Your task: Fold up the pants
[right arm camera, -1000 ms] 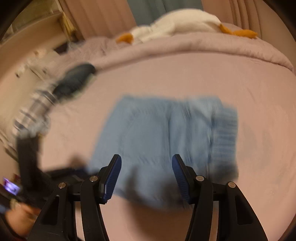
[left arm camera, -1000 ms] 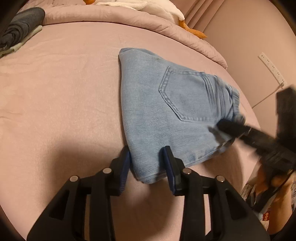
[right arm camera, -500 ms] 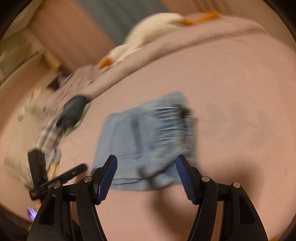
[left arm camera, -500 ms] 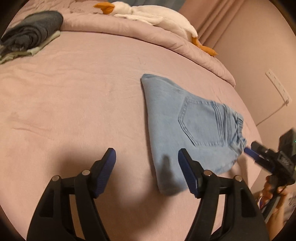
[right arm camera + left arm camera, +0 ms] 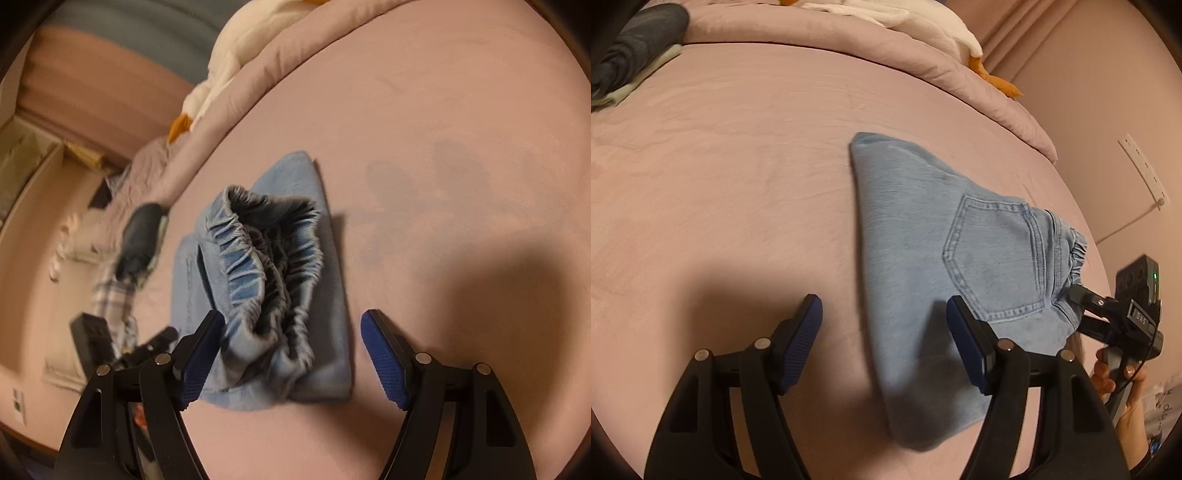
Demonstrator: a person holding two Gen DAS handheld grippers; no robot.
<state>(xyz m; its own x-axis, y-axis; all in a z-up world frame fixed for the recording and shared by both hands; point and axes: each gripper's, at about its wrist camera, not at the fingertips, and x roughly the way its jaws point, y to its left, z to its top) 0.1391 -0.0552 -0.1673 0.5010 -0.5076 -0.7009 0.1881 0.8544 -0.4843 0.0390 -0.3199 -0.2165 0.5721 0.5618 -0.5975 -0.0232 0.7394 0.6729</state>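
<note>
Light blue jeans [image 5: 923, 266] lie folded into a compact stack on the pink bed, back pocket up. My left gripper [image 5: 884, 343] is open and empty, hovering above the stack's near corner. In the right wrist view the jeans [image 5: 280, 295] show their elastic waistband end on. My right gripper [image 5: 291, 354] is open and empty, its fingers spread on either side of the waistband end, just short of it. The right gripper also shows in the left wrist view [image 5: 1082, 295] at the waistband.
The pink bedsheet [image 5: 720, 166] spreads wide to the left. A rolled pink duvet [image 5: 849, 44] and a white plush goose [image 5: 923, 18] lie at the head. Dark folded clothes [image 5: 631, 40] sit at far left. A wall socket strip [image 5: 1141, 170] is on the right.
My left gripper let go of the jeans' corner, opened wide and pulled back. My right gripper swung round to face the waistband end and came closer.
</note>
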